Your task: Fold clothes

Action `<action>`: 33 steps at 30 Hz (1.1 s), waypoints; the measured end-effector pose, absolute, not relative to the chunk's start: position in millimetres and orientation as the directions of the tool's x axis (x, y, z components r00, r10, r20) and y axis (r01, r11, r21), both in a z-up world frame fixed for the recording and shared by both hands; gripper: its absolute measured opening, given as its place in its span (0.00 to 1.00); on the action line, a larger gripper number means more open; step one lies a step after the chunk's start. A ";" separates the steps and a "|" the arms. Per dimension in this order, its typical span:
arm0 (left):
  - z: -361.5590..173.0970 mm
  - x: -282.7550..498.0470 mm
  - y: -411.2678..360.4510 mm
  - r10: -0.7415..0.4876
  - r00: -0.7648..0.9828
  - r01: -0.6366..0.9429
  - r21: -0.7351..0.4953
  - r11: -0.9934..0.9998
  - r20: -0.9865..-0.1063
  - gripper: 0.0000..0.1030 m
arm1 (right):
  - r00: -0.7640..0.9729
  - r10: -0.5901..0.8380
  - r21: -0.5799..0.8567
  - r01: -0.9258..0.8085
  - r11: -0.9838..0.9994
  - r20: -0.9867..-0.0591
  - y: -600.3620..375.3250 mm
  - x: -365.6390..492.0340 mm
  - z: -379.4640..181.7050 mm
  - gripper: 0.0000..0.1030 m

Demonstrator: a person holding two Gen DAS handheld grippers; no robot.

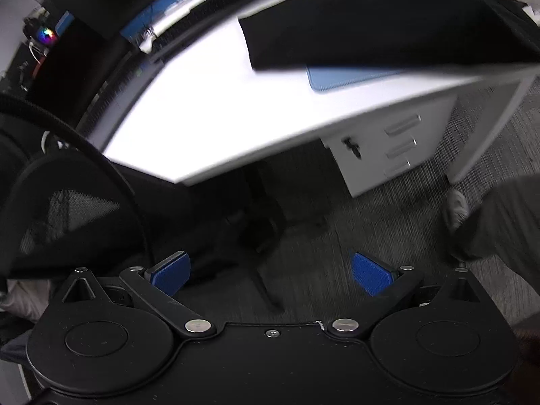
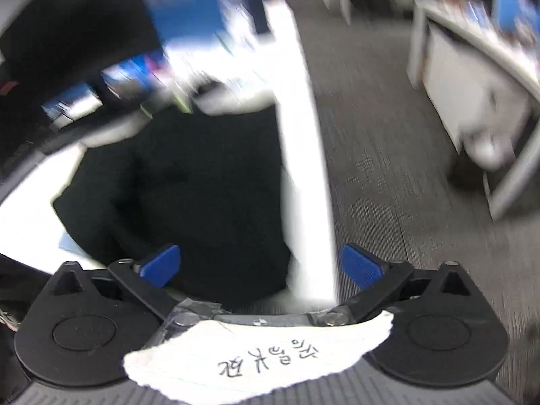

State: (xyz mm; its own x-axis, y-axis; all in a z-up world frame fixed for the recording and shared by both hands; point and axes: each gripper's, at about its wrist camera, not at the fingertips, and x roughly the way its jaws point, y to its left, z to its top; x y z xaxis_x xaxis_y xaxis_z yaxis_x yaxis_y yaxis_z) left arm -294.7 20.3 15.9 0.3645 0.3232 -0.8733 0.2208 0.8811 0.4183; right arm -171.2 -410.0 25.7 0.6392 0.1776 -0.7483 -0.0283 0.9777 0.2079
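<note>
White tabletop (image 1: 209,114) carries the whole job, and it is the first source of risk: its near edge runs close under both views, with grey carpet (image 1: 388,236) below. Black cloth (image 1: 371,20), the garment to fold, lies flat on that tabletop, well away from the left tool and just ahead of the right one; in the right wrist view the same cloth (image 2: 189,185) reaches close to the edge strip. If a pull drags it that way, it probably slides off onto the floor. A blue mat (image 1: 351,79) peeks out from under the cloth's near hem, so a low pinch could lift mat and cloth together and spoil the fold.

A mesh chair (image 1: 67,216) stands close on the left, and a swing of that hand could knock it.

The left tool (image 1: 270,275) hangs over the carpet, jaws spread wide, nothing between them. The right tool (image 2: 260,268) is likewise wide apart and empty, above the cloth's near part. Both views are smeared, the right one heavily, so a grab made at this pace may miss the hem or catch only one layer.
</note>
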 end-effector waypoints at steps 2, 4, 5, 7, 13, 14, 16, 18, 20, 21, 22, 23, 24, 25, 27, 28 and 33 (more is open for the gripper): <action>17.1 -297.5 22.7 0.328 0.369 0.223 0.425 0.877 -0.870 0.98 | 0.593 0.286 0.257 -0.135 0.957 -0.753 -378.4 -128.8 25.9 1.00; 18.5 -297.7 25.2 0.346 0.357 0.210 0.435 0.876 -0.868 0.98 | 0.509 0.402 0.326 -0.236 0.915 -0.761 -344.5 -77.4 16.5 1.00; 19.2 -297.7 26.4 0.355 0.350 0.202 0.440 0.875 -0.867 0.98 | 0.477 0.437 0.338 -0.283 0.898 -0.762 -325.6 -52.8 9.3 1.00; 20.6 -297.6 29.0 0.374 0.336 0.187 0.451 0.873 -0.864 0.98 | 0.420 0.450 0.304 -0.369 0.878 -0.788 -286.0 -8.9 -6.2 0.96; 17.4 -309.7 40.1 0.392 0.287 0.125 0.439 0.890 -0.874 0.98 | 0.223 0.475 0.322 -0.494 0.808 -0.851 -223.3 36.2 -32.3 0.10; 15.5 -312.6 43.7 0.388 0.275 0.107 0.429 0.897 -0.880 0.98 | 0.192 0.493 0.343 -0.510 0.789 -0.849 -217.1 38.2 -33.7 0.08; 11.3 -318.3 51.1 0.374 0.256 0.075 0.404 0.912 -0.891 0.98 | 0.198 0.514 0.316 -0.592 0.741 -0.835 -204.1 17.4 -17.5 0.08; 7.1 -322.6 57.3 0.365 0.247 0.065 0.391 0.918 -0.898 0.98 | 0.195 0.547 0.305 -0.658 0.688 -0.814 -189.9 -14.4 -1.2 0.08; 2.8 -326.7 63.3 0.357 0.239 0.058 0.380 0.923 -0.903 0.98 | 0.167 0.585 0.314 -0.710 0.630 -0.794 -165.7 -46.0 7.3 0.10; 2.0 -327.7 65.2 0.357 0.240 0.065 0.381 0.922 -0.903 0.98 | 0.137 0.597 0.330 -0.725 0.604 -0.790 -150.5 -61.6 4.7 0.18; 1.5 -328.6 66.9 0.358 0.242 0.073 0.384 0.920 -0.902 0.98 | 0.104 0.607 0.350 -0.736 0.579 -0.788 -136.4 -78.4 0.6 0.23; 2.4 -329.7 68.0 0.361 0.249 0.081 0.391 0.917 -0.899 0.98 | 0.070 0.616 0.369 -0.746 0.554 -0.785 -122.3 -95.2 -3.4 0.38; 3.6 -330.9 68.8 0.366 0.257 0.087 0.399 0.913 -0.894 0.98 | 0.021 0.629 0.414 -0.737 0.535 -0.777 -113.3 -109.1 -7.4 0.45; 3.7 -332.0 70.3 0.364 0.259 0.086 0.397 0.914 -0.895 0.98 | -0.033 0.644 0.467 -0.717 0.518 -0.764 -106.6 -121.8 -11.3 0.53; 3.5 -334.1 73.7 0.358 0.262 0.080 0.390 0.917 -0.896 0.98 | -0.019 0.665 0.503 -0.670 0.546 -0.747 -108.0 -135.6 -10.6 0.67; 3.4 -335.2 75.4 0.355 0.263 0.077 0.386 0.919 -0.897 0.98 | 0.024 0.665 0.494 -0.649 0.578 -0.746 -113.5 -137.7 -7.2 0.73; 2.4 -327.8 76.6 0.340 0.262 0.075 0.370 0.926 -0.903 0.98 | 0.322 0.516 0.269 -0.576 0.772 -0.794 -161.0 -90.7 12.2 0.89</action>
